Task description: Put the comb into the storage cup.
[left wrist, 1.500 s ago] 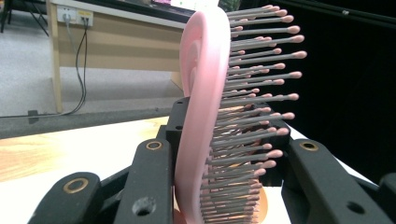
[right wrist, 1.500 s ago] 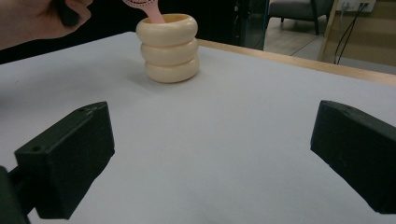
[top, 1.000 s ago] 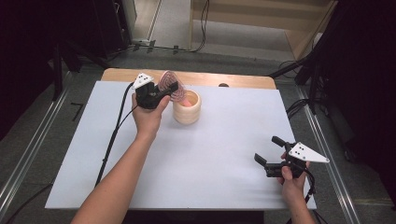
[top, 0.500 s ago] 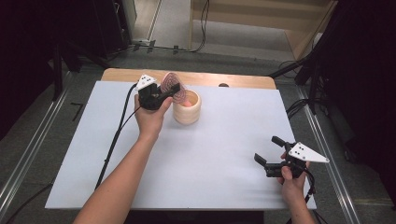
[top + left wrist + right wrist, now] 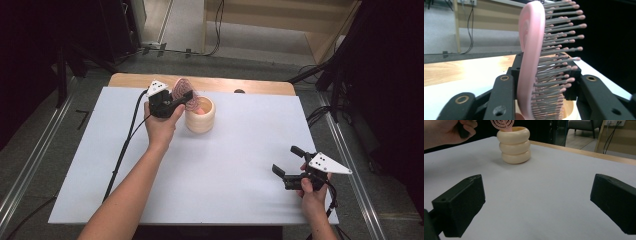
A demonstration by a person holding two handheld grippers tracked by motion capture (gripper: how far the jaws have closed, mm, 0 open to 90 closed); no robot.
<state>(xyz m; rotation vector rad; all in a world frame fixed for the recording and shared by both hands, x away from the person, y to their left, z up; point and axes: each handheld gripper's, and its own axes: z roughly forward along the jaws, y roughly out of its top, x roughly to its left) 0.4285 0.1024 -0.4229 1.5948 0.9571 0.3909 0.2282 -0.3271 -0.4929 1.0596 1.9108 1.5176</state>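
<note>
Jaws of the right gripper (image 5: pixel 287 175) gape empty, near right. Far left, the left gripper (image 5: pixel 176 102) stays clamped on the brush (image 5: pixel 534 62), now lower, handle dipping into the cup (image 5: pixel 200 115); insertion looks underway. Count: one brush, one cup, two grippers.

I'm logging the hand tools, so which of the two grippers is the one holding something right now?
The left gripper, by the cream holder: its jaws are shut on the pink hairbrush. The right gripper is open, holding nothing.
</note>
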